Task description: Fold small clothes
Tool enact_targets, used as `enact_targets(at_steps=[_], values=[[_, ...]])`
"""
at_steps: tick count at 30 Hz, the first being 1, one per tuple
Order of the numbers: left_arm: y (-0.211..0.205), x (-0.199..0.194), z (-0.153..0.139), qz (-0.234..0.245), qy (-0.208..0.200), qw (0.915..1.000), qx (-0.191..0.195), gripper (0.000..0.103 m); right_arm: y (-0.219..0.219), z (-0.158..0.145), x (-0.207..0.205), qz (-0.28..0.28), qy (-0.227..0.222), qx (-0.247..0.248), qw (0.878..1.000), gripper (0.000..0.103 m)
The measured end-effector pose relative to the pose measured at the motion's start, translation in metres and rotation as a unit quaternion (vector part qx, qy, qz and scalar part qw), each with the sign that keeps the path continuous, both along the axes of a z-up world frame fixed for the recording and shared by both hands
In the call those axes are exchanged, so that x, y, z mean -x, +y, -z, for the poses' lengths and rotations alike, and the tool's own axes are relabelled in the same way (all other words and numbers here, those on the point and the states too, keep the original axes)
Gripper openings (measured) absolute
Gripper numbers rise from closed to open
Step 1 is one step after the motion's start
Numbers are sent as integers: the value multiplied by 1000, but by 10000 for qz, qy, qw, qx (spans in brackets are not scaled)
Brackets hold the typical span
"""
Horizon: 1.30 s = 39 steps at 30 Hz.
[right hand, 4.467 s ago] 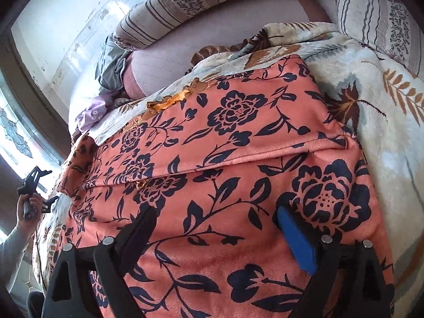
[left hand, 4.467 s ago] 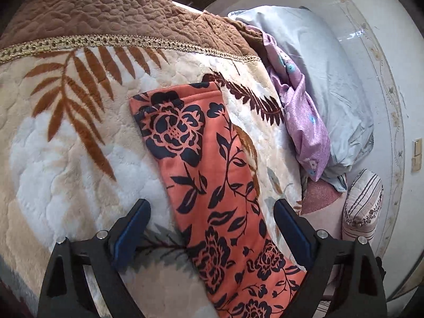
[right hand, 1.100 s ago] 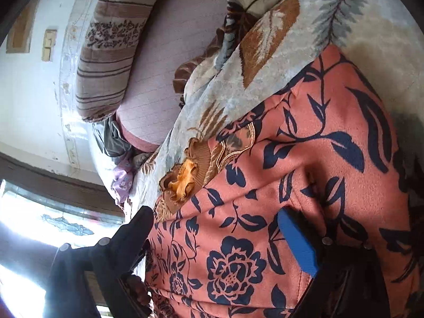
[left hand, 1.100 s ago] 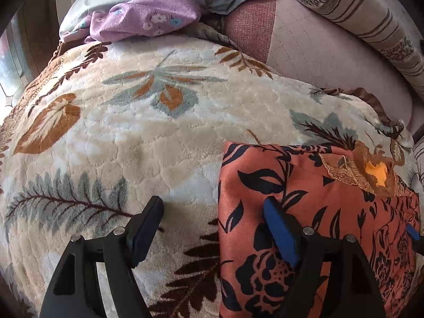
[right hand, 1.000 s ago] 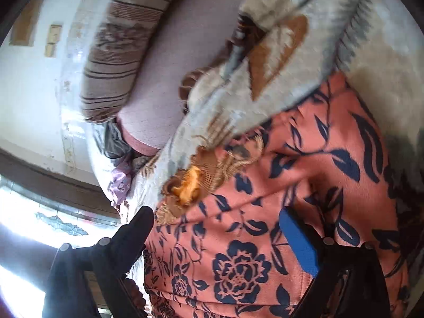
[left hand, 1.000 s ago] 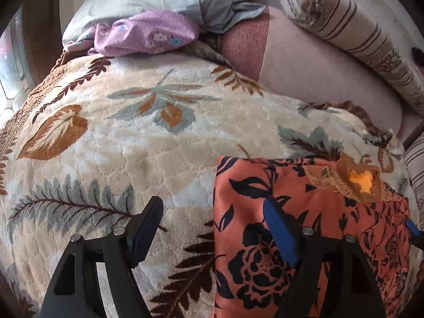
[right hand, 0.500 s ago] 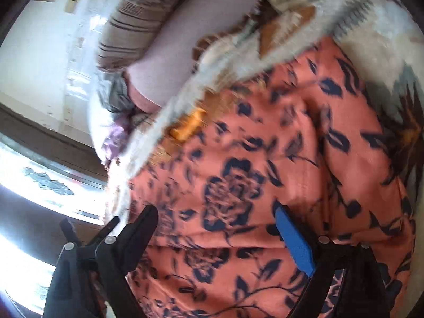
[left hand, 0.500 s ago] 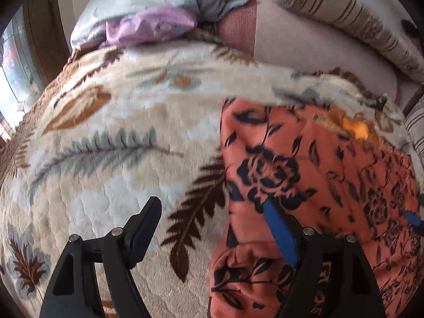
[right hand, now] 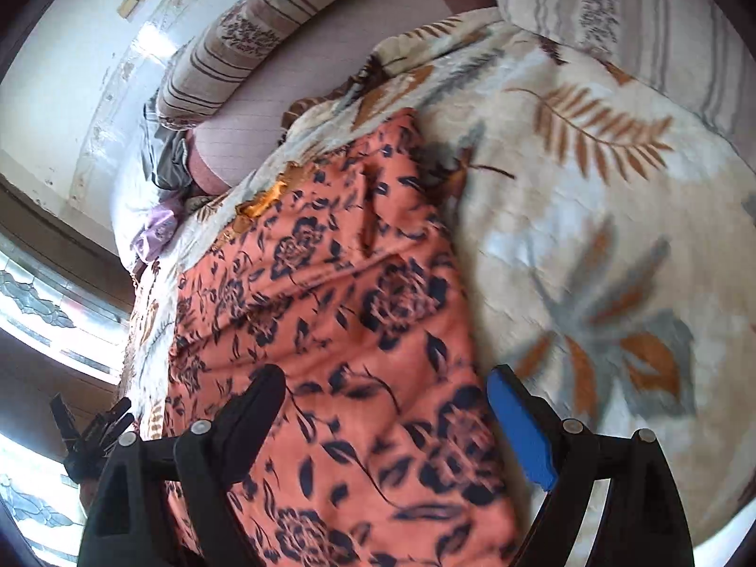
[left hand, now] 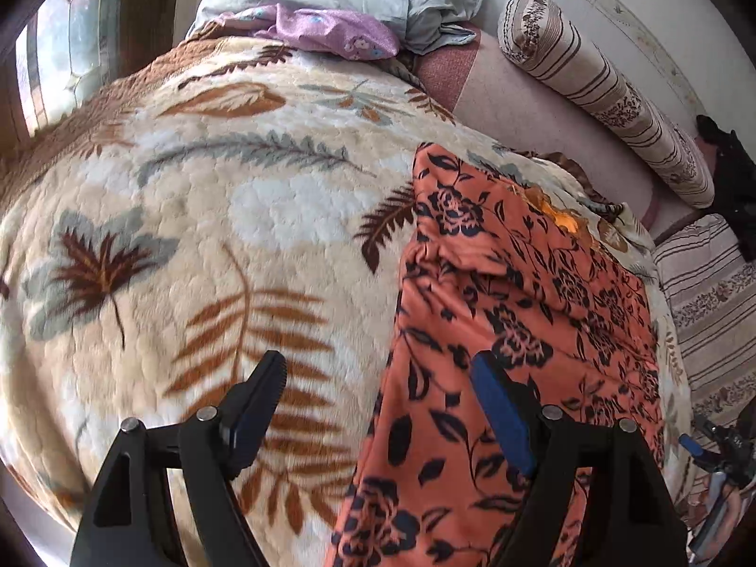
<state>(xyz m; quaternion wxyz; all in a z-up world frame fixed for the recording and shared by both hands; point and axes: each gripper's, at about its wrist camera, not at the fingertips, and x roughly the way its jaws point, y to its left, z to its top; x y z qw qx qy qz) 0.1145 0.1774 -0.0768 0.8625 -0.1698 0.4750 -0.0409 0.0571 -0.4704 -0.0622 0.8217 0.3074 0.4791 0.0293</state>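
1. Two grippers are hanging over one orange flowered garment (left hand: 510,312), which is lying flat on the leaf-patterned blanket (left hand: 227,245) with nothing lifted.
2. The left gripper (left hand: 378,401) is standing with its jaws wide apart and gripping nothing; it is straddling the garment's left edge, one finger over bare blanket, the blue-padded one over the cloth.
3. The right gripper (right hand: 382,416) is also standing wide; its jaws have just been closing a little, yet no cloth is being pinched between them. It is straddling the garment's right edge, dark finger over the cloth, blue pad over the blanket beside it.
4. As I judge it, the garment is lying as a long narrow strip with fairly straight side edges, which suggests the lengthwise folding is already done.
5. A raised crease is crossing the garment partway toward its far end, and a patch of gold trim (left hand: 562,217) is showing at that far edge, so the top layer is not sitting perfectly smooth.
6. What seems to be remaining is the crosswise fold, bringing the near end toward the far end, then flattening.
7. Beyond the garment, a purple cloth (left hand: 330,30) and a grey cloth (left hand: 425,4) are lying bunched at the blanket's far edge, possibly waiting to be folded.
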Motion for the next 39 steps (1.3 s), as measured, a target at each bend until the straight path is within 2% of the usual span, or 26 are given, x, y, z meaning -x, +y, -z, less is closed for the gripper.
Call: enact_targets(at_steps=[3, 8, 10, 14, 17, 23, 28, 30, 32, 36, 39], values=[[2, 33, 17, 96, 285, 9992, 249, 81, -9, 9, 36, 29, 199, -228, 9995, 90], [-10, 67, 42, 251, 633, 9974, 249, 81, -7, 27, 72, 30, 521, -523, 9973, 90], [-14, 75, 41, 278, 579, 9979, 39, 81, -2, 29, 76, -46, 569, -494, 9971, 90], [-15, 83, 36, 213, 596, 9980, 7, 81, 4, 37, 80, -242, 870, -388, 9952, 90], [-19, 92, 26, 304, 315, 9990, -63, 81, 5, 30, 83, -177, 681, -321, 9970, 90], [-43, 93, 21, 595, 159, 9978, -239, 81, 5, 17, 74, -91, 378, -488, 9981, 90], [-64, 88, 32, 750, 272, 9964, -296, 81, 17, -1, 21, -343, -102, -927, 9950, 90], [-70, 86, 35, 813, 269, 9957, -348, 81, 18, -7, -13, -368, -352, -1074, 9929, 90], [-73, 83, 38, 842, 229, 9954, -405, 81, 15, -7, -52, -307, -479, -1456, 9877, 90], [-73, 77, 41, 835, 153, 9957, -369, 81, 12, 10, -138, -270, -478, -2217, 9736, 90], [-71, 71, 42, 780, 84, 9966, -265, 81, 5, 34, -193, -191, -381, -2329, 9716, 90]])
